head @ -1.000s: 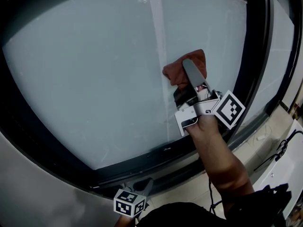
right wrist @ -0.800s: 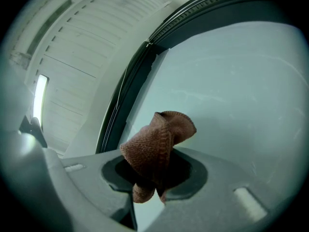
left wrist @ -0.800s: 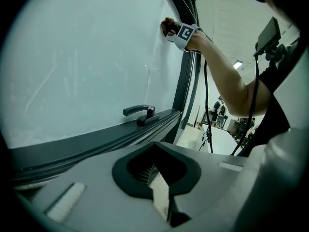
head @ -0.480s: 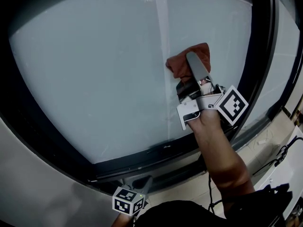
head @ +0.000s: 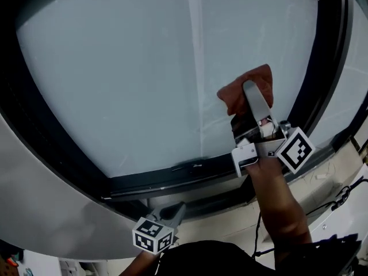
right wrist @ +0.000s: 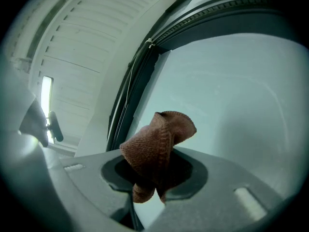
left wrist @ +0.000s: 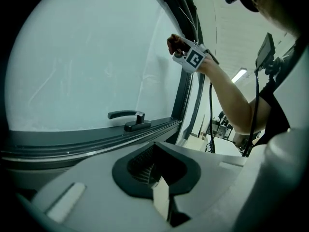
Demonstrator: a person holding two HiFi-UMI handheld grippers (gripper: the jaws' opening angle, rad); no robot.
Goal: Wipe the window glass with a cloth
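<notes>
Cloth (right wrist: pixel 154 149): brown, bunched and folded, sitting right in front of the right gripper view's lens; its lower end is pinched and its upper end flops toward the pane.
Right tool (head: pixel 249 86): clenched on the cloth, jaws pointing up and away from the person, with its marker cube (head: pixel 295 149) toward the right.
Forearm (head: pixel 279 206): bare, reaching up from the lower right to the right tool.
Left tool (head: pixel 179 210): held low and close to the body, below the window's bottom edge and well apart from the cloth; its jaws are closed together, tips pointing up toward the frame, with its marker cube (head: pixel 152 236) beneath.
Cables (head: pixel 339 194): black, running along the lower right beside the forearm.
Window frame (head: pixel 172 180): dark, running under the pane and up its right side.
Handle (left wrist: pixel 128 120): dark lever lying level on the bottom rail, left of the right upright.
Window glass (head: pixel 115 79): pale and frosted-looking, with a pale vertical streak (head: pixel 195 68) down it.
Cloth location: at the lower right part of the pane, just right of the streak and near the right upright; actual contact with the glass cannot be told.
Ceiling light (left wrist: pixel 240 74): bright strip, far off beyond the arm.
</notes>
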